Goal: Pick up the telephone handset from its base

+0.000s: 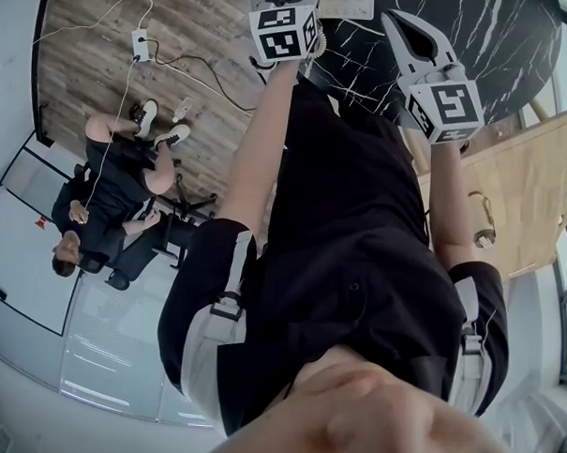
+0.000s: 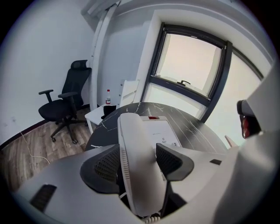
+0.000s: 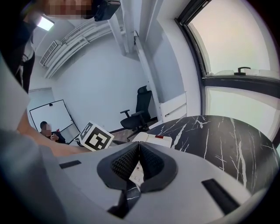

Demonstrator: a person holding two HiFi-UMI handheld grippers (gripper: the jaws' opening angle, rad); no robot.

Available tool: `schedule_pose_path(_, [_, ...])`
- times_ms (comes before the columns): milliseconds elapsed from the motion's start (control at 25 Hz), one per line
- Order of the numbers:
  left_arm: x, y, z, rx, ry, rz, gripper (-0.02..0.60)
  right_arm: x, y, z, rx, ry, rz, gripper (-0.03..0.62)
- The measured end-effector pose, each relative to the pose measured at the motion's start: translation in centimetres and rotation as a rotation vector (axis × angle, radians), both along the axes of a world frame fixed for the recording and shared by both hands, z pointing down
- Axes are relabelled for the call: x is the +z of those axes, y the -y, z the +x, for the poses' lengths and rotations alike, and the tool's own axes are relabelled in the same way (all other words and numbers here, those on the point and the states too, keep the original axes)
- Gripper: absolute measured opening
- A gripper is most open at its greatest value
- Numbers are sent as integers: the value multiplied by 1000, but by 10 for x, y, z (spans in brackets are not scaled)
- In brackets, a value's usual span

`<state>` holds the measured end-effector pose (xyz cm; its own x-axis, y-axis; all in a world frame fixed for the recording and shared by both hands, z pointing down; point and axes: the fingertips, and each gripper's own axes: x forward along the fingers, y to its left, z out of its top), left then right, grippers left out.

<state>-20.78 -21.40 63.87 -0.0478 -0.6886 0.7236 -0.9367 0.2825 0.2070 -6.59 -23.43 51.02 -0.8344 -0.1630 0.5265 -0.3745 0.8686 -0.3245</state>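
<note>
Left gripper [image 2: 138, 152] gapes astride the handset [image 2: 134, 179], seemingly untouched, unseen from head view; right gripper [image 3: 139, 153] closed, empty

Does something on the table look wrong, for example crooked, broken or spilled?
Nothing stands out. The handset lies on its base on the black table, between the open jaws of the left gripper. No spill or damage shows.

Shirt [image 1: 359, 224]: mine is black, short-sleeved.
Sleeves [image 1: 226, 303]: black, each with a white stripe.
Fingers [image 2: 105, 168]: black ribbed pads in pale grey shells.
Cubes [image 1: 284, 31]: white with black square markers.
</note>
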Motion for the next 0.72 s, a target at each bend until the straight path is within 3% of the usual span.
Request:
schedule_pose_path(280, [0, -1, 4, -17, 20, -10, 238, -3, -2, 7, 20, -1, 6, 29])
schedule_pose_path(520, [-1, -1, 1, -103, -41, -10, 207, -3, -6, 10, 26, -4, 4, 30])
schedule_pose_path(720, [-2, -2, 1, -114, -67, -24, 199, -4, -12, 14, 28, -3, 3, 30])
